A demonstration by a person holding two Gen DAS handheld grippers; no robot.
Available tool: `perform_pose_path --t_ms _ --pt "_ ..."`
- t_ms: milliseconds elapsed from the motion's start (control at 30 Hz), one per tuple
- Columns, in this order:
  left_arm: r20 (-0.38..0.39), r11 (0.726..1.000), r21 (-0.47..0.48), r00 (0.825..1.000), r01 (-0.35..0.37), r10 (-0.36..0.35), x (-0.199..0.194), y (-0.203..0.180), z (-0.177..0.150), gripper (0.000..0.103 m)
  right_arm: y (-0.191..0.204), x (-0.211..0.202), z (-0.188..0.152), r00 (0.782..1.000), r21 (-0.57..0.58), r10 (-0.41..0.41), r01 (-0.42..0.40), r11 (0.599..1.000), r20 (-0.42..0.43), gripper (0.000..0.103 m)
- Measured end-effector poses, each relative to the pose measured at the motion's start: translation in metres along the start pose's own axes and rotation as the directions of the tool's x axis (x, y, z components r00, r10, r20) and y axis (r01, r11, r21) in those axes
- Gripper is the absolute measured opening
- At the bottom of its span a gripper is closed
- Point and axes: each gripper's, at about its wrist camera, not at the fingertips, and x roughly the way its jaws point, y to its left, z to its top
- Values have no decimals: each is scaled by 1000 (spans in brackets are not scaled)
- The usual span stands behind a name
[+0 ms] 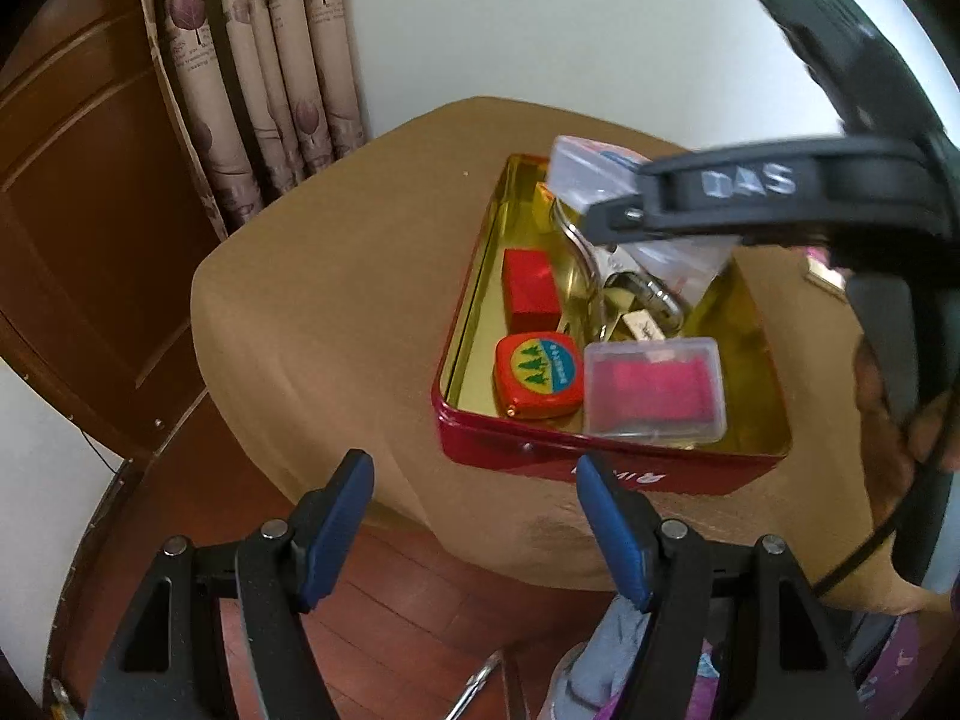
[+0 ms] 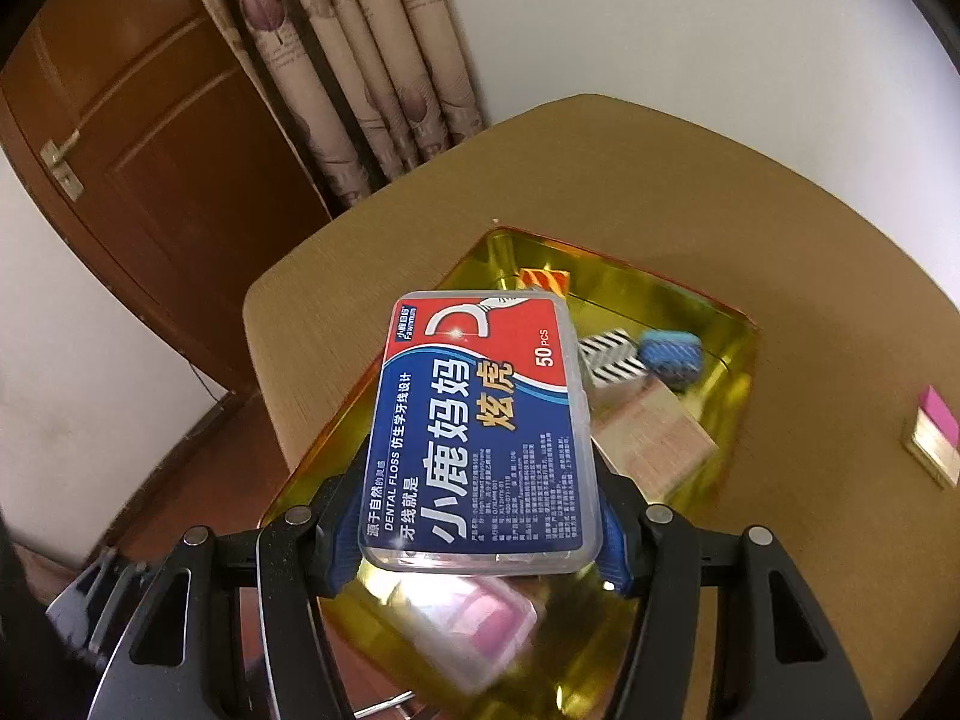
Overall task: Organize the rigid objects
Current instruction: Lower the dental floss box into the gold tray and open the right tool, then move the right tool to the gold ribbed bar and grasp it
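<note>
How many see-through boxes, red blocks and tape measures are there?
Clear boxes: 2, the pink box in the tin and the floss box in the right gripper
Red block: 1
Tape measure: 1
Total: 4

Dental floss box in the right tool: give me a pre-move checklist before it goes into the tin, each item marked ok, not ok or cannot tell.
1. Dental floss box clamped between both pads of the right tool: ok.
2. Box positioned above the tin: ok.
3. Free floor space in the tin: cannot tell; red block, tape measure, clear pink case and keys already fill much of it.
4. Left tool empty and outside the tin: ok.
5. Pink-edged item on the table remains unsorted: not ok.
</note>
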Motion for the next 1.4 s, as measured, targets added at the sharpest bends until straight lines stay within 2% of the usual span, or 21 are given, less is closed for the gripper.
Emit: perform_pose_path --t_ms 133,300,367,433,500,600,667,767,833,867,967,1067,1133,1167,1233,1333,1400 --pt "-35 1000 -4 999 -1 1 11 3 1 72 4 12 2 1000 -14 -18 18 1000 -10 58" --pt "-55 1000 9 998 -15 16 17 1 0 72 3 6 0 1000 4 -22 22 1000 4 59" --pt "-54 1000 18 998 -18 19 17 -1 0 72 -4 -5 -3 999 29 -22 21 999 32 60" --pt "-51 999 26 998 -24 25 17 -3 -1 72 -12 -15 -3 998 63 10 -14 998 62 60" --pt "-51 999 35 998 -28 30 17 -5 0 72 -24 -35 -8 992 100 45 -57 993 115 60" --pt "-51 998 43 998 -35 37 17 -8 -1 72 -45 -69 -27 980 145 40 -69 987 196 61" --pt "-51 998 48 998 -42 44 16 -9 -2 72 -67 -89 -50 972 179 -17 -26 983 233 66" --pt "-36 998 44 998 -40 41 11 -11 -3 72 -115 -112 -95 956 254 -159 95 963 247 67" --pt "-14 998 41 999 -39 40 5 -12 -3 72 -154 -120 -129 932 299 -299 231 926 206 67" --pt "5 998 41 999 -38 38 -1 -13 -3 72 -179 -127 -151 913 326 -368 299 897 174 67" --pt "59 1000 25 998 1 -2 -18 -14 -2 72 -234 -142 -196 866 374 -489 422 826 104 67" --pt "95 1000 13 995 28 -29 -31 -20 0 72 -278 -157 -232 855 448 -517 444 776 48 67" --pt "104 999 23 994 38 -41 -36 -30 0 72 -296 -164 -247 862 501 -506 420 757 42 72" --pt "100 998 33 994 46 -50 -38 -37 0 72 -305 -167 -254 873 531 -486 390 752 46 72" --pt "85 996 44 993 74 -77 -38 -51 2 72 -308 -171 -257 877 540 -476 367 758 72 75" --pt "41 987 73 988 145 -148 -37 -80 7 72 -302 -169 -245 899 482 -421 319 816 117 75" --pt "24 981 101 986 164 -167 -37 -98 8 72 -296 -169 -230 913 390 -370 281 877 174 75"
